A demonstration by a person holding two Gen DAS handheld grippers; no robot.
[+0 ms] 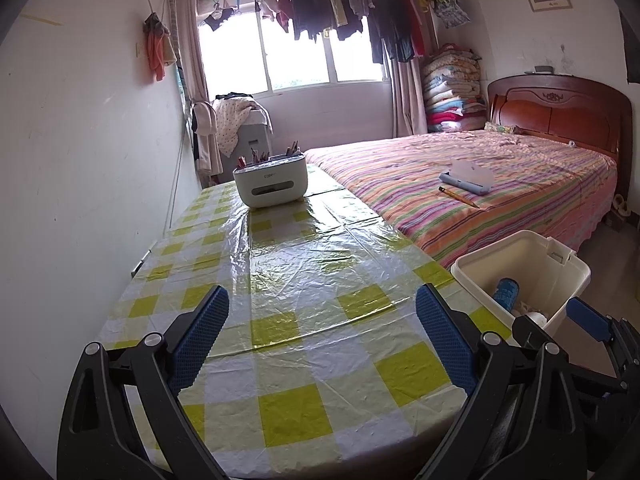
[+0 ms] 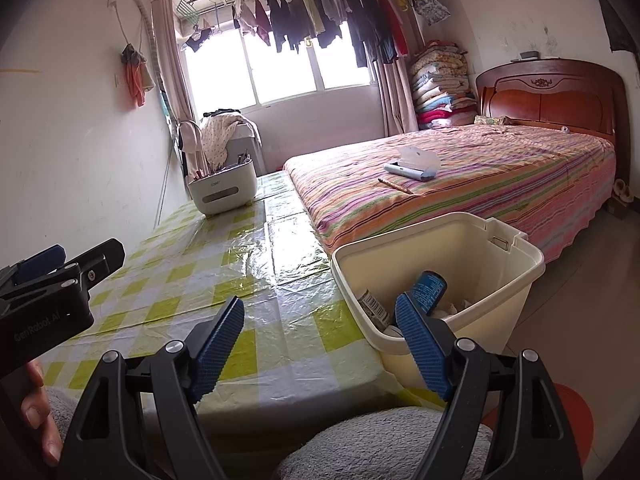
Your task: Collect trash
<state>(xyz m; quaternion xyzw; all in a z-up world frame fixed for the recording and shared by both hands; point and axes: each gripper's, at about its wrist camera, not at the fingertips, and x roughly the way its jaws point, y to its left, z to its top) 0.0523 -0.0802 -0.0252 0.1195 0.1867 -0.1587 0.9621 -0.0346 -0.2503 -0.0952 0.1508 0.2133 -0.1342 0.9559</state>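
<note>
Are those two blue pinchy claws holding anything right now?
No. The left gripper and the right gripper are both open with nothing between their blue pads. The trash already lies in the cream plastic bin beside the green-checked table.

My landmark is the long table under a yellow-checked plastic cloth [image 1: 304,280]. At its far end stands the white rounded desk organiser with pencils [image 1: 270,184]. Along its right side runs the bed with a striped quilt [image 1: 500,184], where a flat blue case [image 1: 464,182] and a pencil [image 1: 458,197] lie. Off the table's near right corner sits the cream plastic bin [image 2: 460,240], a blue cylindrical container [image 2: 429,287] in it.
</note>
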